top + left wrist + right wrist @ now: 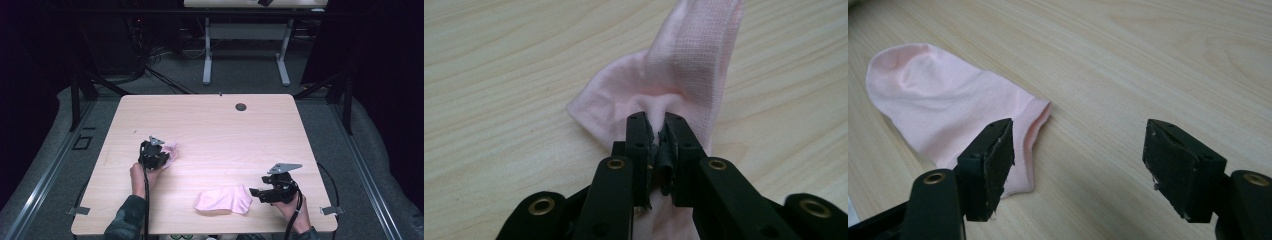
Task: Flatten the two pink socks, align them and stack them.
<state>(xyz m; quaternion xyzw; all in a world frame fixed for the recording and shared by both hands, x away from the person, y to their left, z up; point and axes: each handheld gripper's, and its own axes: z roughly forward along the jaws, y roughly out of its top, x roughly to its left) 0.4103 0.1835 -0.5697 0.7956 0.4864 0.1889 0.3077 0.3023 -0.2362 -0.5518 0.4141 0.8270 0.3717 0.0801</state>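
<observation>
Two pink socks lie on my table (210, 120). My left gripper (658, 137) pinches one sock (674, 85); my right gripper (1078, 155), jaws wide, hovers beside the other sock (948, 110). Next, I judge, it must close on that cuff.

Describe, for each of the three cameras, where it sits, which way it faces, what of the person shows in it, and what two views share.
High view: above the person's side, looking forward and down on the table; both forearms, the left gripper and the right gripper show.
Left gripper view: rides the left gripper, looking along jaws shut on a pink sock.
Right gripper view: rides the right gripper, jaws open, facing a second pink sock lying flat.
Shared: the high view also shows both socks.
</observation>
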